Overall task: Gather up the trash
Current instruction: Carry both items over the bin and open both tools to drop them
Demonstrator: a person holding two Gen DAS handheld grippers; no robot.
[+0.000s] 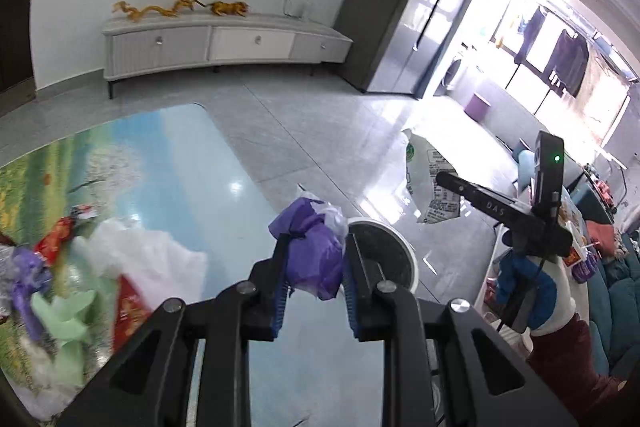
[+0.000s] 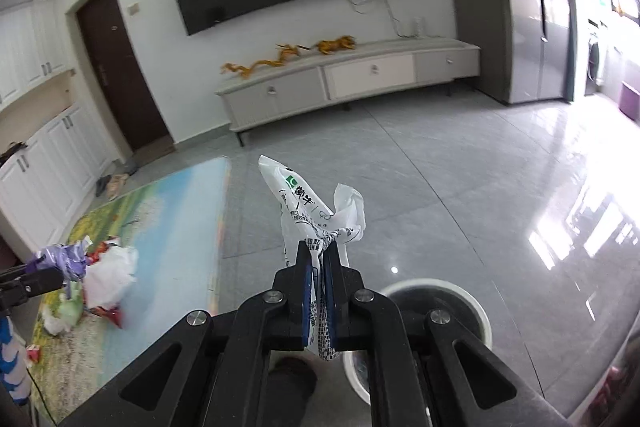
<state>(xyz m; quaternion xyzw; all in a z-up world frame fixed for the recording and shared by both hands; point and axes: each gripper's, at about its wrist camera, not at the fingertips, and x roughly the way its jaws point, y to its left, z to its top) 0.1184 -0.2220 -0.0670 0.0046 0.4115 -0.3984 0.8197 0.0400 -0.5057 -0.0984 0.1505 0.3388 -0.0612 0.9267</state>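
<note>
Now, tongs: two pairs, one in each hand.
Left tongs [image 1: 314, 259]: bottom centre of the left wrist view, closed part way on one crumpled purple wrapper [image 1: 310, 247], which is squeezed between the two blue pads above the near edge of the desk [image 1: 200, 163].
Right tongs [image 2: 316, 259]: bottom centre of the right wrist view, almost fully closed, pinching one white printed plastic bag [image 2: 308, 211] with a green logo; the bag sticks up above the tips and hangs below them.
Right tongs seen from the left: right of the frame, the bag [image 1: 430, 179] dangling over the grey floor [image 1: 320, 123].
Bin: one round white bin [image 2: 440, 311] with a dark inside, on the floor at the lower right of the right wrist view, just beside the right tongs; the same bin [image 1: 384, 251] shows right behind the left tongs' right finger.
Desk: one, with a glossy landscape print on top, at the left of both views.
Trash left on the desk: one loose pile [image 1: 80, 267] at the lower left, with white, purple, pale green and red pieces; the exact count cannot be told.
Person: one gloved hand [image 1: 528, 287] in blue and white with a dark red sleeve, lower right of the left wrist view.
</note>
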